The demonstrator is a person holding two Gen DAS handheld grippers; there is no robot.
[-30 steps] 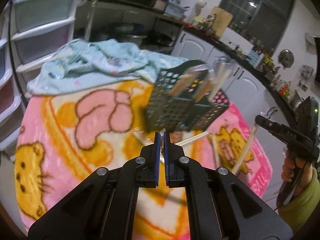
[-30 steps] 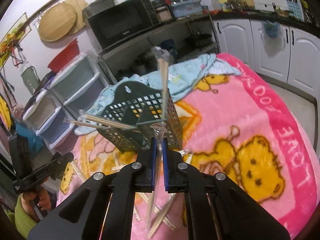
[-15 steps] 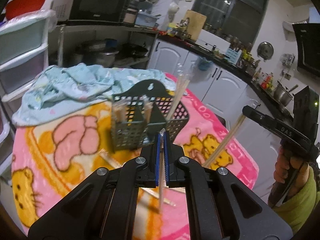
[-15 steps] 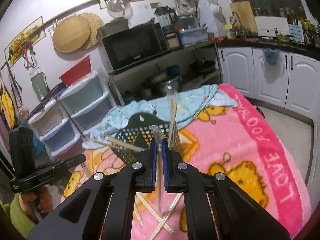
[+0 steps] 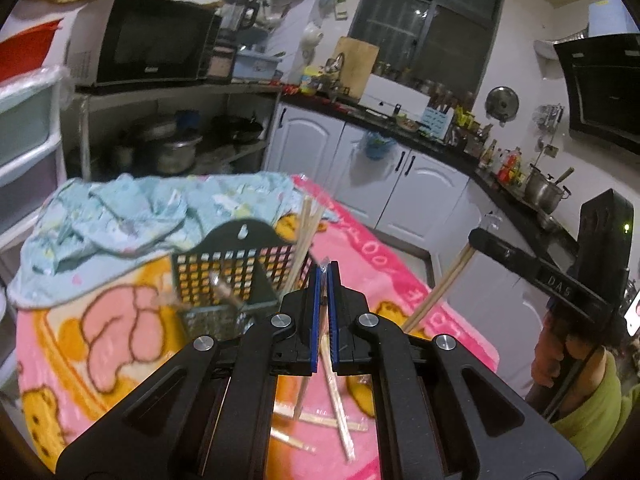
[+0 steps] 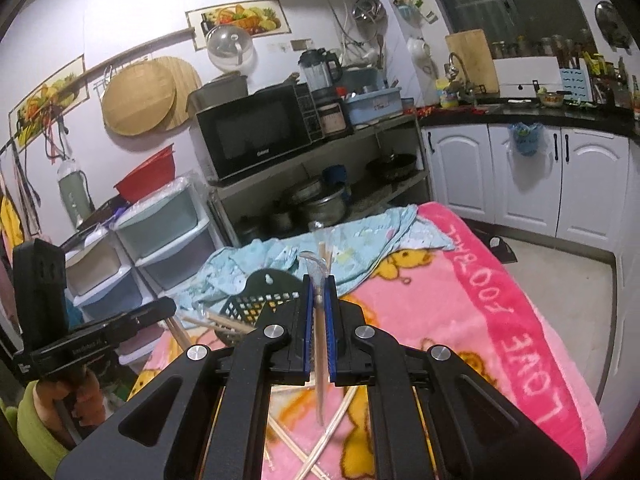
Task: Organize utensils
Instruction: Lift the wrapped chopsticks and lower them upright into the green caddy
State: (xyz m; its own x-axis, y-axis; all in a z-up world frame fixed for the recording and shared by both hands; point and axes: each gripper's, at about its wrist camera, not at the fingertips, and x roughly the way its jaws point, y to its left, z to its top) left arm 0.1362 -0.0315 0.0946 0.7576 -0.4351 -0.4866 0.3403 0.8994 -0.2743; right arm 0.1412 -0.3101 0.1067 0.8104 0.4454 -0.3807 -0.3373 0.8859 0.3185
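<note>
A dark mesh utensil basket stands on the pink blanket, also in the right wrist view; wrapped chopsticks stick up from it. My left gripper is shut on a wrapped pair of chopsticks that hangs down below it, right of the basket. My right gripper is shut on another wrapped pair of chopsticks, held upright above the blanket. It also shows in the left wrist view with its chopsticks. Loose chopsticks lie on the blanket.
A light blue cloth is bunched behind the basket. Plastic drawers stand left of the table; a shelf with a microwave and pots stands behind. White cabinets line the right.
Both grippers have risen and pulled back from the basket, each still holding its chopsticks. The basket now sits lower and farther in both views.
</note>
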